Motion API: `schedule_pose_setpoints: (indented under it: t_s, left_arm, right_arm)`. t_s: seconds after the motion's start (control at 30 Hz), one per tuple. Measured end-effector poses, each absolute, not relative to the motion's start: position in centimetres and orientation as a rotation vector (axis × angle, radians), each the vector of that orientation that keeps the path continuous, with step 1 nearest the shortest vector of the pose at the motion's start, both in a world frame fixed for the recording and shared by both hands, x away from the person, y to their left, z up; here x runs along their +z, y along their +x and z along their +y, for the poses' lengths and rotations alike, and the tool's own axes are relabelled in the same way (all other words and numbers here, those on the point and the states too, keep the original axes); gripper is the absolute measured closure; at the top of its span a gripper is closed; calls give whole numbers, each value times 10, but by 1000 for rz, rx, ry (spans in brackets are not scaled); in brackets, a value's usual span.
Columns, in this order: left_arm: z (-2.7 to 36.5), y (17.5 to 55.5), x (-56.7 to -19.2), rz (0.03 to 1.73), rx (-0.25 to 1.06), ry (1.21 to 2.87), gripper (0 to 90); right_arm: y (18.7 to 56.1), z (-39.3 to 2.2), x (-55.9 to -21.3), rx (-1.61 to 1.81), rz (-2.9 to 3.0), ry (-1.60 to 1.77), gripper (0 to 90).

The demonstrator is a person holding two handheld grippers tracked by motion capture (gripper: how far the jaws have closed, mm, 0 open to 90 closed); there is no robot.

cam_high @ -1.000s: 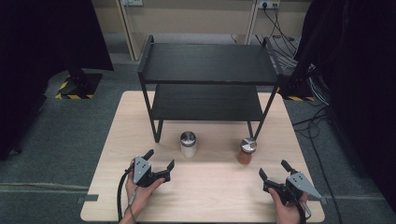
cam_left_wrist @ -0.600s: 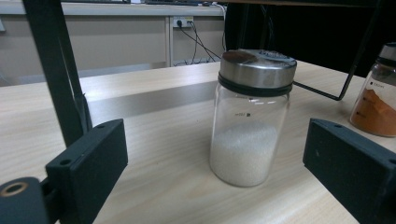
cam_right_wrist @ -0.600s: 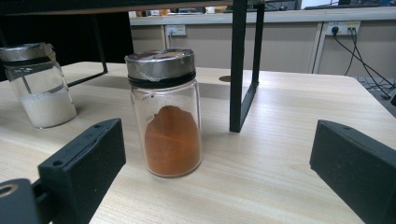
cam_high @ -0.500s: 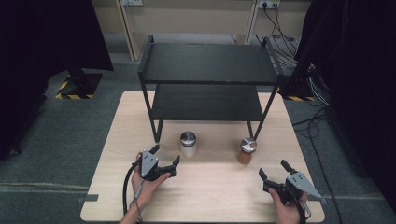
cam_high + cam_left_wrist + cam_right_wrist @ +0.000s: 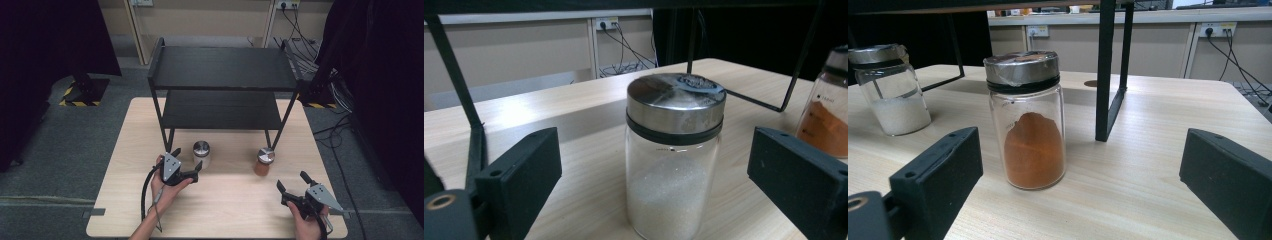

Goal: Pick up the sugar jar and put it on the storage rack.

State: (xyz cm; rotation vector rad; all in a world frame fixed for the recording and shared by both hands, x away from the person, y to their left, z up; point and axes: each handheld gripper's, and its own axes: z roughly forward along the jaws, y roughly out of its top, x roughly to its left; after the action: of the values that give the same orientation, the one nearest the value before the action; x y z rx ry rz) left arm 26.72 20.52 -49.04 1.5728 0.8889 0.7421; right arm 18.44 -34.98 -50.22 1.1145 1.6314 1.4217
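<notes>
— Two jars on the table (image 5: pixel 125 200), upright, in front of the black rack (image 5: pixel 222 90)?
— Yes. White-grain jar (image 5: pixel 201 153) at 1 o'clock of left gripper (image 5: pixel 186 164), between wide-spread jaws, untouched. Orange-powder jar (image 5: pixel 263 161) at 11 o'clock of right gripper (image 5: pixel 292 181), jaws wide too, empty, near but apart.

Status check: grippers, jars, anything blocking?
Left gripper open, jaws flanking the steel-lidded glass jar of white powder. Right gripper open, short of the orange-powder glass jar. Black metal shelf's leg close behind it.
</notes>
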Motion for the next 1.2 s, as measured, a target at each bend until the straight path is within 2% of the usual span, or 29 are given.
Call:
schedule_pose_setpoints:
  t_s: [0.8, 1.07, 1.2]
  left_arm:
    - [182, 291, -488, 893, 697, 1639, 84]
    - [179, 295, -487, 901, 691, 1642, 110]
    - [177, 296, -487, 932, 682, 1637, 157]
  right_arm:
    - [186, -351, -502, 1429, 1640, 1114, 39]
    - [186, -352, -502, 1432, 1640, 1114, 39]
    - [186, -352, -502, 1433, 1641, 1113, 39]
